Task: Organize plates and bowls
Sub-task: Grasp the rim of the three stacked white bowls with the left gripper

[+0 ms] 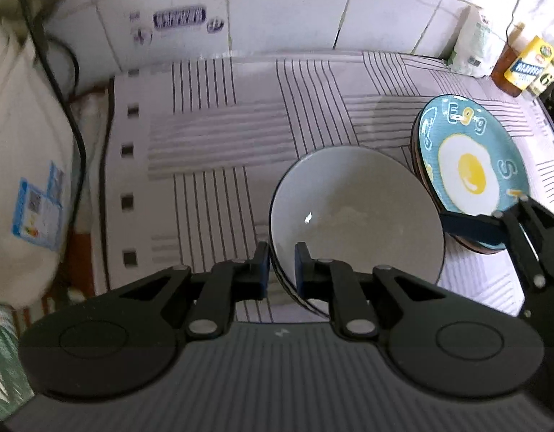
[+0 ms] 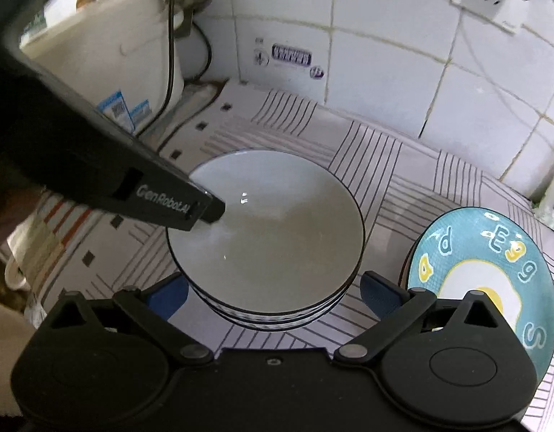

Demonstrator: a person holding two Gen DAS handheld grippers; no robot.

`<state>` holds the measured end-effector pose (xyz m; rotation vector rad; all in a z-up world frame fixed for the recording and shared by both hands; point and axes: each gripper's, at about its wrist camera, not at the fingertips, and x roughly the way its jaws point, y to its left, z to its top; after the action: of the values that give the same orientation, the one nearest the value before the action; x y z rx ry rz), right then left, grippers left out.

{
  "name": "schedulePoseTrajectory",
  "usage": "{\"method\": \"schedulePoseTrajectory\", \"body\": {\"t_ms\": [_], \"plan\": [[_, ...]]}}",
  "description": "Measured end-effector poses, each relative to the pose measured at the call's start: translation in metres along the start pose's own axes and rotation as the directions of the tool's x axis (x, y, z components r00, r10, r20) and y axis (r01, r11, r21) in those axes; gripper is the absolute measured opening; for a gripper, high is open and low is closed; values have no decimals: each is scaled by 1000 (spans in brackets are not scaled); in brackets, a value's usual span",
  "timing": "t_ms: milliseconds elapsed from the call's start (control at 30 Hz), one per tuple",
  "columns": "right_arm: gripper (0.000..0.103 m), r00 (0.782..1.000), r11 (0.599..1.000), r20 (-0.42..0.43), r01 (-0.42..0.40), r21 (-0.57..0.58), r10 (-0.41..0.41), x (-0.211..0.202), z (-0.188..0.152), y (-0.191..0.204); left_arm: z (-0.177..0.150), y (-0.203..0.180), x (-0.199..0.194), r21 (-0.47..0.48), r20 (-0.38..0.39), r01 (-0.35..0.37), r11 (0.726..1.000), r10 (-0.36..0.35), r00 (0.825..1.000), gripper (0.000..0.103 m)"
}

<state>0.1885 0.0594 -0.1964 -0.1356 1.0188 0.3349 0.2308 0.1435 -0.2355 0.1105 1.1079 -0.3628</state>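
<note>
A grey bowl [image 1: 356, 208] [image 2: 269, 237] with a dark rim sits on top of a stack of bowls on the striped cloth [image 1: 223, 144]. My left gripper [image 1: 281, 270] [image 2: 212, 212] straddles the bowl's left rim, one pad outside and one inside, with a thin gap showing, so it is open. My right gripper [image 2: 275, 295] is wide open around the near side of the stack and touches nothing; one of its fingers [image 1: 468, 225] shows in the left wrist view. To the right, a blue fried-egg plate [image 1: 468, 158] [image 2: 493, 270] tops a pile of plates.
A white appliance [image 1: 25, 144] with a black cable stands at the left against the tiled wall [image 1: 295, 10]. Bottles [image 1: 525, 68] and a white bag [image 1: 475, 46] stand at the back right corner. Striped cloth lies bare behind and left of the bowls.
</note>
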Motion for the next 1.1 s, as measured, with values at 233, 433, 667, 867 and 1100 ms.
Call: {"method": "schedulePoseTrajectory", "body": {"t_ms": [233, 433, 667, 867, 1100], "plan": [[103, 975, 999, 216, 51, 15, -53, -53, -32, 4, -2, 11, -39, -65, 21, 141, 988, -140, 990, 44], [103, 923, 994, 372, 110, -3, -101, -84, -66, 8, -5, 22, -58, -137, 92, 196, 971, -185, 978, 48], [103, 934, 1000, 358, -1, 29, -10, -57, -92, -5, -11, 38, -40, -231, 94, 230, 945, -213, 972, 54], [103, 943, 998, 331, -12, 64, -10, -15, -102, 2, -15, 36, -19, -221, 126, 233, 947, -209, 970, 57], [103, 934, 997, 355, 5, 80, -33, 26, -92, -5, -21, 41, 12, -263, 127, 279, 923, -254, 959, 58]]}}
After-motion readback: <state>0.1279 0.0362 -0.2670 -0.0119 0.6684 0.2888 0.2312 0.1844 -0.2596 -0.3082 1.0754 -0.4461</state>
